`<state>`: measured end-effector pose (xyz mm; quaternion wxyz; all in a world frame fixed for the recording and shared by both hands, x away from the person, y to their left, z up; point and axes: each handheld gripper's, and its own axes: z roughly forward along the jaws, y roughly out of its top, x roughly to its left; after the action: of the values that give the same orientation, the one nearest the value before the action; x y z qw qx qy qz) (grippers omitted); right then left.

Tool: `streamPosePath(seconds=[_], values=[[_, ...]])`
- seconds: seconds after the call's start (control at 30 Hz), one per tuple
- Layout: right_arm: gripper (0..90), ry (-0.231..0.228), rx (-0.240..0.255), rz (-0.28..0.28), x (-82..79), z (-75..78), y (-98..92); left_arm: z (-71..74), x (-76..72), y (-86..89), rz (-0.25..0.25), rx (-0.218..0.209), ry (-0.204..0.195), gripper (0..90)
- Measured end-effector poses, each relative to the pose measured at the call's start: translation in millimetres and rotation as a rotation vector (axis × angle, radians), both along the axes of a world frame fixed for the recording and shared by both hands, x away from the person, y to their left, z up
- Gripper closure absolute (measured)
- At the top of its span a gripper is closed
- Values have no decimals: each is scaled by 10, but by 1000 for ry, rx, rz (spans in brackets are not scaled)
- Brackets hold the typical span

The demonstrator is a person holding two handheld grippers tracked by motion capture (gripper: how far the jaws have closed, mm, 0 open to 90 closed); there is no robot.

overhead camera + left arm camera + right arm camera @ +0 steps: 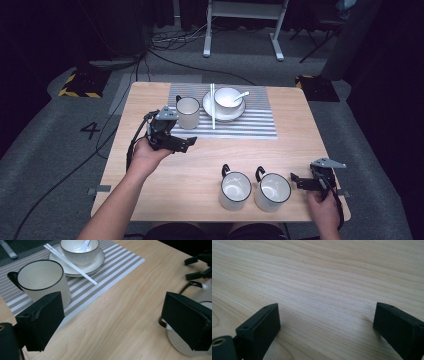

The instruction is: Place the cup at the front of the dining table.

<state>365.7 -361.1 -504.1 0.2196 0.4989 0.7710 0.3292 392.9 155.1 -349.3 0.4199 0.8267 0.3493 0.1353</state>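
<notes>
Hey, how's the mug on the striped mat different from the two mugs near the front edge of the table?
The mat mug stands alone on the striped mat, beside the plate at the far side; the front mugs stand side by side on bare wood. The mat mug is next to the left gripper; the front mugs are nearer the right gripper. All are upright, white with dark rims and handles, and look empty.

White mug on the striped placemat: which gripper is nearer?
Left. The left gripper sits just in front of the white black-rimmed mug on the striped placemat, fingers open. The right gripper is at the table's near right corner, beside another mug.
</notes>
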Motion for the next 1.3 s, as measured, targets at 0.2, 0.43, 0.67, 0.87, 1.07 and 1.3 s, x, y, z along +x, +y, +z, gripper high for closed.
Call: streamPosePath(seconds=[0.2,0.43,0.67,0.87,1.07,1.3], values=[[78,1,-3,5,-3,2,-5,-11,-203,66,14,22,-9,46],[79,0,-5,8,-3,1,-8,-92,-522,166,-4,-25,-79,39],[79,0,-4,11,-4,2,-8,-206,-665,307,36,-23,-60,42],[80,0,-3,12,-4,2,-8,-323,-731,401,56,-21,-38,52],[80,0,-3,11,-4,2,-8,-459,-745,471,44,-24,33,62],[80,0,-2,11,-4,2,-8,-710,-779,511,51,26,40,70]])
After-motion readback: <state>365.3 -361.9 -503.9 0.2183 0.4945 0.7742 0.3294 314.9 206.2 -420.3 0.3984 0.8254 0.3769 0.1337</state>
